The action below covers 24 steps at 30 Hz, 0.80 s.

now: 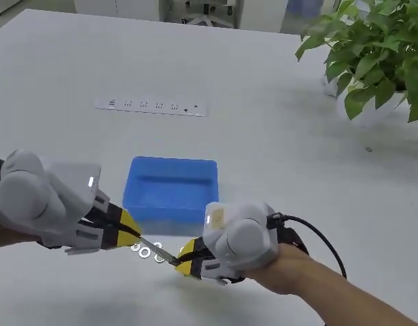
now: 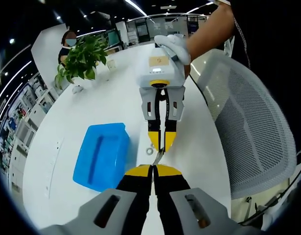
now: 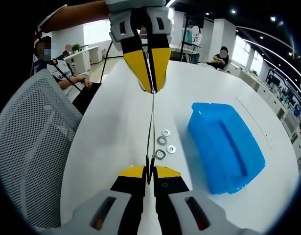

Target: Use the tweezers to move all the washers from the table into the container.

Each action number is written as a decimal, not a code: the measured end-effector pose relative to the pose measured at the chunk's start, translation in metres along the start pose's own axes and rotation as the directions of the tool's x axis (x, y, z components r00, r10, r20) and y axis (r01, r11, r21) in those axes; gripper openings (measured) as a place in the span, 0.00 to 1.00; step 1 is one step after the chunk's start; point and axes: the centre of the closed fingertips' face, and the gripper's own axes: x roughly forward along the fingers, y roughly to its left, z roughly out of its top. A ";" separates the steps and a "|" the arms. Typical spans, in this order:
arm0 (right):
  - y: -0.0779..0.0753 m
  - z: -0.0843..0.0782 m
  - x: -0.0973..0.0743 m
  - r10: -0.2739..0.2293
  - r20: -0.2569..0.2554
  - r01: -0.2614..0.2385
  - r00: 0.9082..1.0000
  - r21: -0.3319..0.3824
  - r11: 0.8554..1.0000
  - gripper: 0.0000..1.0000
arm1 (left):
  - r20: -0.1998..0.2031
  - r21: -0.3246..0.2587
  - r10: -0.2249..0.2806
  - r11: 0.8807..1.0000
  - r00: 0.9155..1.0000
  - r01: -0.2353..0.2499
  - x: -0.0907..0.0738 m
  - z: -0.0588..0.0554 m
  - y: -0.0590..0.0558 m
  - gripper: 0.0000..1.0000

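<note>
Slim tweezers (image 3: 151,122) beside four loose washers (image 3: 162,141), near open blue container (image 3: 226,147).

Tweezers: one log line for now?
left gripper: shut on tweezers | right gripper: shut on tweezers | washers: four on table beside blue container | container: looks empty

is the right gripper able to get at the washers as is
Probably not yet: the right gripper and left gripper each clamp an end of the tweezers, leaving no tip free, though the washers lie uncovered just beside.
</note>
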 end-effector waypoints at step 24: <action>0.004 -0.004 -0.003 0.006 -0.010 -0.006 1.000 -0.009 1.000 0.10 | 0.023 0.051 -0.036 0.998 0.999 0.035 0.010 0.029 -0.002 0.05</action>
